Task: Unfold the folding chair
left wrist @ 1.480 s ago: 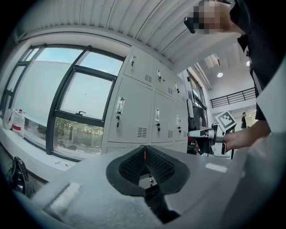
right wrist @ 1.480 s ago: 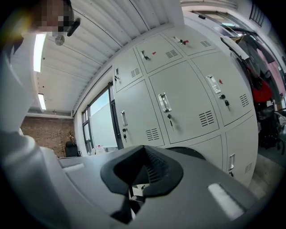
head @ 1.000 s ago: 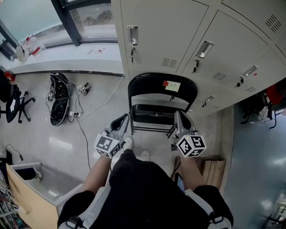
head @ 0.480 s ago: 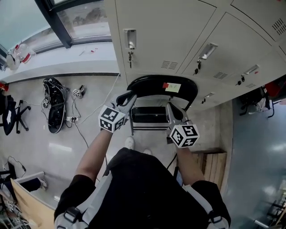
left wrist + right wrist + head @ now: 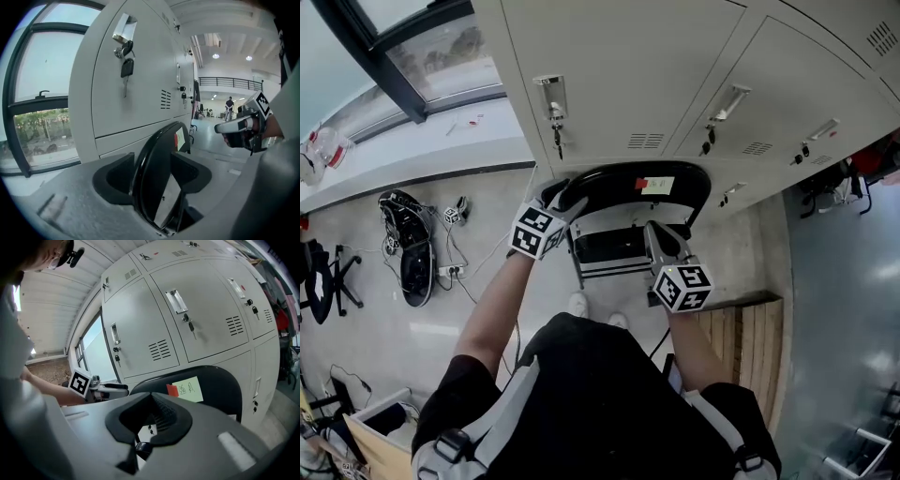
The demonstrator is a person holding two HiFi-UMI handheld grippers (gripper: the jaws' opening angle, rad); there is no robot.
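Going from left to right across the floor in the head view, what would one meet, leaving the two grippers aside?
Black swivel office chair → black bag lying open with cables → small cube with square markers on the floor → black folding chair → pale wooden slatted boards.

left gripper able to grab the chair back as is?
Probably yes: the left gripper has just been opening its jaws, and the chair back sits between them, pads not pressing. Nothing blocks it.
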